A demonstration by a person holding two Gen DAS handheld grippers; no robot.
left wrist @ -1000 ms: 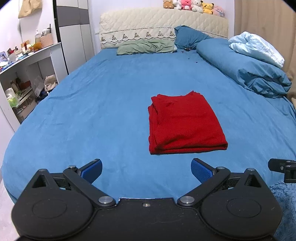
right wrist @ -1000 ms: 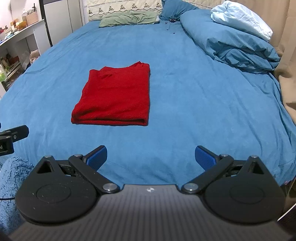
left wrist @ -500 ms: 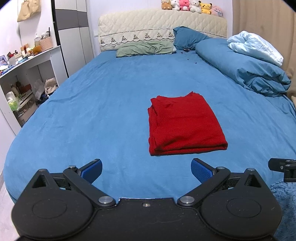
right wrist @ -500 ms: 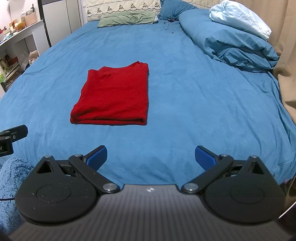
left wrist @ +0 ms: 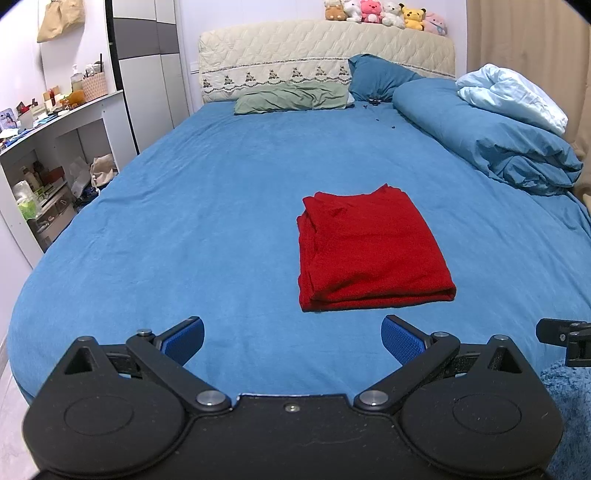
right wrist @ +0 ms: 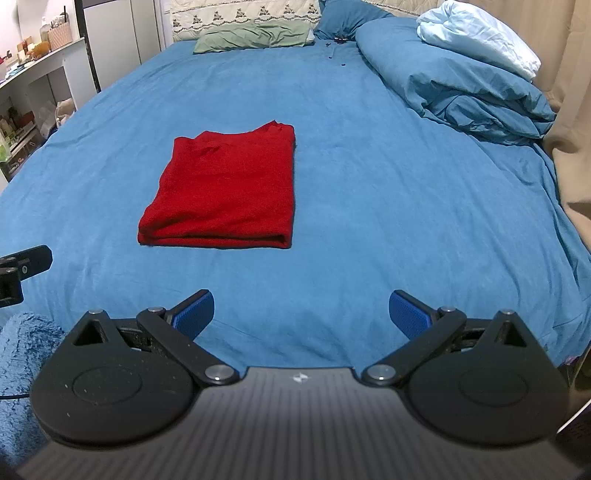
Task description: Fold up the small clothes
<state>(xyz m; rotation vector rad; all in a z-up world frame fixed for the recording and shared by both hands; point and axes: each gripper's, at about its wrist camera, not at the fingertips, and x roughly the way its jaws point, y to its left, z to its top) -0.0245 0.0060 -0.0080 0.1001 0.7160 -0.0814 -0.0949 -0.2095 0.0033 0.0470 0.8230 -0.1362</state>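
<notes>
A red garment lies folded into a neat rectangle on the blue bed sheet, its folded edge toward me. In the right wrist view the same red garment sits left of centre. My left gripper hangs open near the bed's foot, short of the garment, nothing between its blue pads. My right gripper is also open and empty, to the right of the garment and well back from it. Neither touches the cloth.
A bunched blue duvet with a pale blanket fills the right side. Pillows and a headboard with plush toys stand at the far end. A cluttered white shelf unit stands left. A fuzzy blue sleeve shows beside me.
Both grippers have drawn back and tilted up slightly, so the garment sits a little farther off. The garment has not moved and both grippers stay open.
</notes>
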